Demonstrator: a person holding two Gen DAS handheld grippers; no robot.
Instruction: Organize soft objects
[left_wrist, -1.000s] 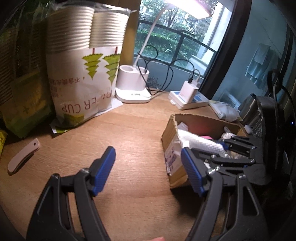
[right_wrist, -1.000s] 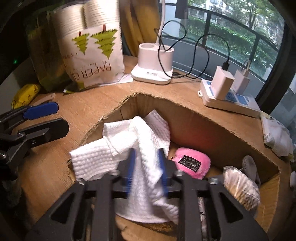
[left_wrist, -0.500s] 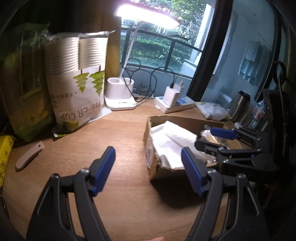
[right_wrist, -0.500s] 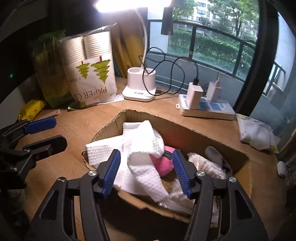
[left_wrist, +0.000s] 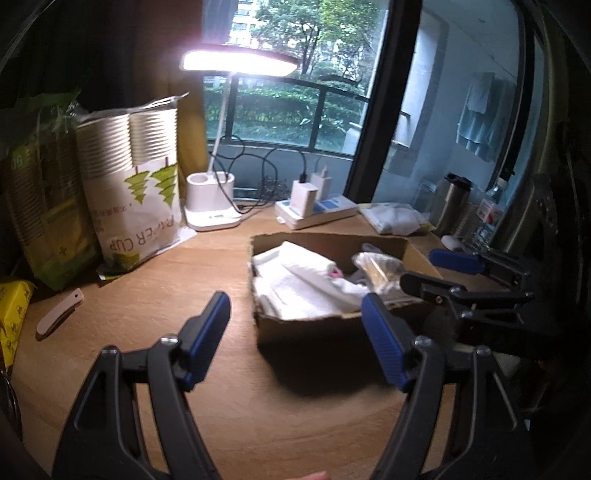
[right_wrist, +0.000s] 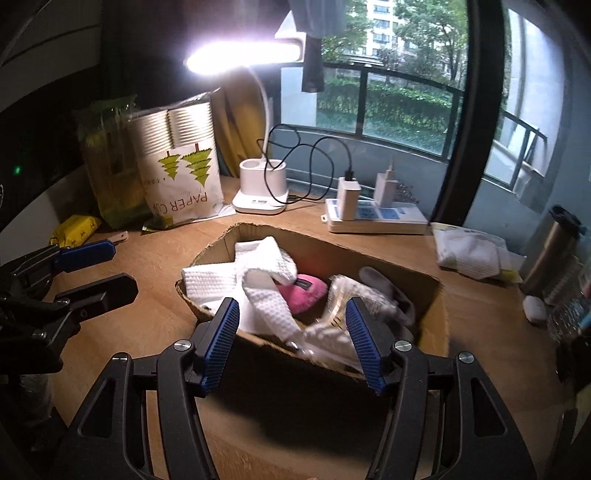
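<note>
Desk (right_wrist: 155, 258) room lies open left of the cardboard box (right_wrist: 436, 295), whose rough rim could snag cloth. Inside, the white towel (right_wrist: 266, 258) looks light and floppy, best pinched at a raised fold; a pink plush (right_wrist: 308, 291) sits beside it. Left gripper (left_wrist: 295, 338) and right gripper (right_wrist: 291, 341) hover with fingers spread, empty.
</note>
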